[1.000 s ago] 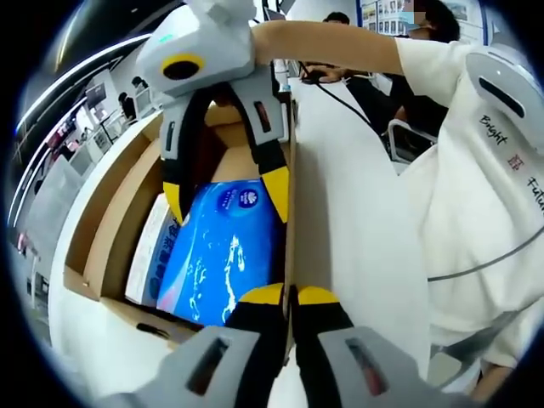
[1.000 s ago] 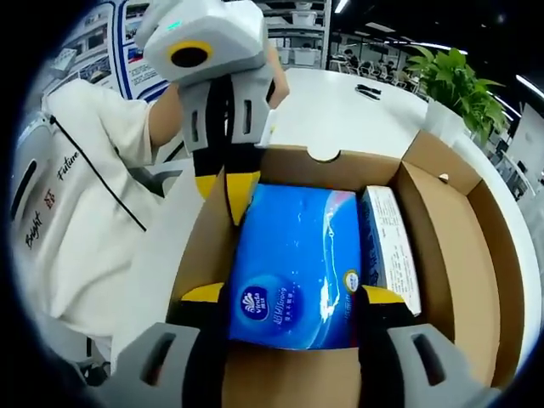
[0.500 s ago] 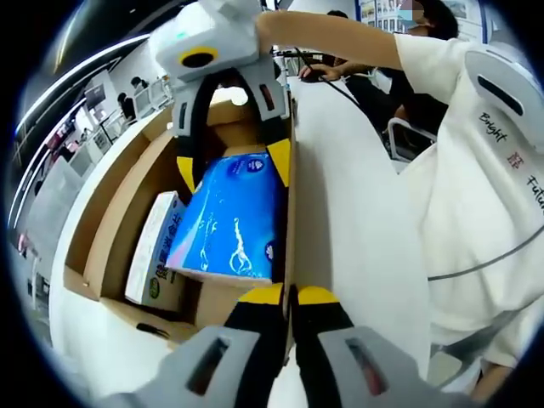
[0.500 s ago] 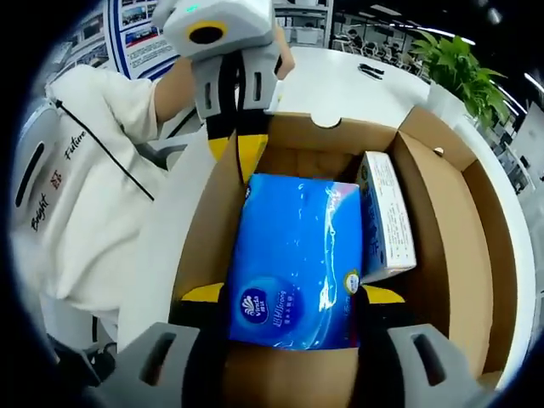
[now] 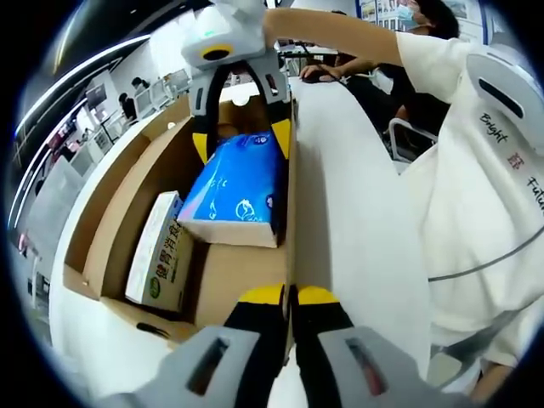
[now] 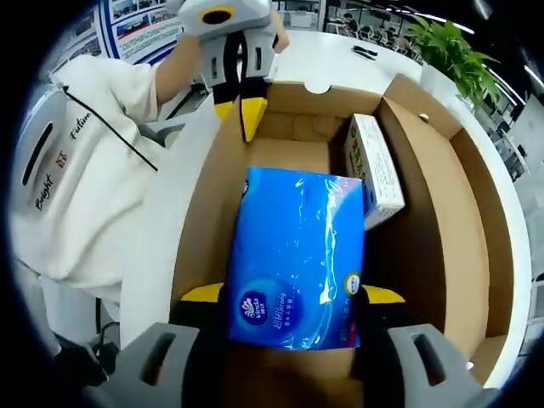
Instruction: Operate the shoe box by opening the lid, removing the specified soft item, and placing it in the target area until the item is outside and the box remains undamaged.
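Soft pack held clear of box floor while side wall is pinned

The right gripper (image 6: pixel 285 297) has its yellow-tipped jaws spread to the width of the blue plastic-wrapped tissue pack (image 6: pixel 296 255) and clamped on its near end, holding it tilted above the floor of the open brown cardboard shoe box (image 6: pixel 425 195), not yet outside; the left gripper (image 5: pixel 291 296) has its jaws pressed together on the box's side wall, judged to steady the box against the lift and keep the cardboard from tearing. A white printed carton (image 5: pixel 160 259) lies inside the box, just beside the pack
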Demonstrator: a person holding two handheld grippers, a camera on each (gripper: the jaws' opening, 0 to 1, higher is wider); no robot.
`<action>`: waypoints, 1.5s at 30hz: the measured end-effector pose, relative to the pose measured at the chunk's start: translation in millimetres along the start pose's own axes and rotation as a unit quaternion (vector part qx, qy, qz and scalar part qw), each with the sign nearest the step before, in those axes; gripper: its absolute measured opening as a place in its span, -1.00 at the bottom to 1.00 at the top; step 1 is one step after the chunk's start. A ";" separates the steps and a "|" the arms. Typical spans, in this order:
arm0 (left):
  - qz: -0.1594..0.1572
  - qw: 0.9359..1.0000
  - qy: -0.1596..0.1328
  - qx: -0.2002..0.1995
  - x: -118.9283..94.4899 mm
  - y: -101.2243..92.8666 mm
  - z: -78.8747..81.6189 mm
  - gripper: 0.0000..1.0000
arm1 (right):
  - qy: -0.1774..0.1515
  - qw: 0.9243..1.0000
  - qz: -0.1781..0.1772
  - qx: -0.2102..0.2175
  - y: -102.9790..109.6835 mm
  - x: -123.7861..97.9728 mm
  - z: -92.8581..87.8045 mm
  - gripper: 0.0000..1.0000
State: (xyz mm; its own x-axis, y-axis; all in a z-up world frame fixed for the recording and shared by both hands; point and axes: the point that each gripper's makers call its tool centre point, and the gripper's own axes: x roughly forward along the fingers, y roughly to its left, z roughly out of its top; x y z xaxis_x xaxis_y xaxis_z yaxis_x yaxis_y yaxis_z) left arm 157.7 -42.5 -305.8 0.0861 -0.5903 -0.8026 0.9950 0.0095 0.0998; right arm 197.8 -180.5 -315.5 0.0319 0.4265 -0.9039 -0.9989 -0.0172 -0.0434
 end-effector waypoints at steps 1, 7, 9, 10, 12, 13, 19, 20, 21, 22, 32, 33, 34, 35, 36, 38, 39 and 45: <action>-0.001 1.000 0.000 -0.001 0.1 0.1 0.1 -0.96 | 0.007 1.000 0.000 0.001 -0.5 -2.2 -5.1 0.24; -0.002 1.000 0.001 0.000 0.5 0.1 0.1 -0.96 | 0.035 0.999 -0.002 -0.005 -1.8 -7.0 -17.8 0.25; -0.001 1.000 0.001 0.000 0.6 0.0 0.0 -0.96 | 0.073 0.997 -0.004 -0.023 -2.5 -9.6 -26.5 0.25; -0.001 1.000 0.001 0.000 0.7 0.0 0.0 -0.96 | 0.089 0.996 -0.005 -0.025 -2.5 -10.2 -29.5 0.26; -0.003 1.000 0.001 -0.002 0.6 0.1 -0.1 -0.96 | 0.097 0.995 -0.004 -0.020 -3.1 -8.5 -26.9 0.28; -0.003 1.000 0.001 -0.002 0.5 0.2 -0.2 -0.96 | 0.101 0.995 -0.002 -0.016 -2.8 -8.5 -26.5 0.29; -0.004 1.000 0.002 -0.004 0.3 0.3 -0.3 -0.97 | 0.095 0.995 -0.006 -0.009 -7.1 -6.6 -12.4 0.41; -0.004 1.000 0.003 -0.007 0.4 0.4 -0.3 -0.97 | 0.098 0.995 -0.008 -0.015 -7.5 -4.0 -10.8 0.44; -0.004 1.000 0.005 -0.009 0.4 0.5 -0.4 -0.96 | 0.102 0.995 -0.009 -0.021 -7.7 0.7 -8.6 0.48; -0.004 1.000 0.005 -0.010 0.3 0.4 -0.5 -0.96 | 0.111 0.993 -0.011 -0.026 -7.6 4.0 -8.4 0.50; -0.003 1.000 0.005 -0.008 -0.1 0.2 0.0 -0.96 | 0.147 0.989 0.018 -0.021 -8.9 21.7 -7.2 0.50; -0.003 1.000 0.005 -0.008 -0.1 0.2 0.0 -0.96 | 0.150 0.988 0.020 -0.019 -9.2 23.6 -7.5 0.51; -0.003 1.000 0.004 -0.008 -0.1 0.2 0.0 -0.96 | 0.153 0.988 0.022 -0.017 -8.0 26.3 -8.4 0.53; -0.003 1.000 0.005 -0.008 0.0 0.1 0.1 -0.96 | 0.156 0.987 0.024 -0.014 -7.7 28.1 -9.2 0.54; -0.004 1.000 0.005 -0.008 0.1 0.0 0.1 -0.96 | 0.159 0.987 0.026 -0.012 -8.4 29.9 -9.7 0.56; -0.004 1.000 0.005 -0.007 0.3 -0.2 0.1 -0.97 | 0.164 0.986 0.028 -0.008 -20.3 31.5 -11.3 0.57; -0.004 1.000 0.005 -0.007 0.4 -0.3 0.1 -0.97 | 0.165 0.986 0.027 -0.007 -22.3 31.2 -12.2 0.58; -0.007 1.000 0.007 -0.011 0.7 -0.6 0.2 -0.97 | 0.165 0.986 0.023 0.002 -23.9 33.4 -14.9 0.61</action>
State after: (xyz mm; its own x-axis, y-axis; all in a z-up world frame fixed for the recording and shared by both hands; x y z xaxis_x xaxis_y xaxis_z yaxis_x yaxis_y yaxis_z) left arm 157.2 -43.1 -306.3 0.0724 -0.5786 -0.8124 0.9970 0.0190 0.0753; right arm 223.2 -179.4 -351.0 -0.0046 0.1088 -0.9941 -0.9997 -0.0258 0.0018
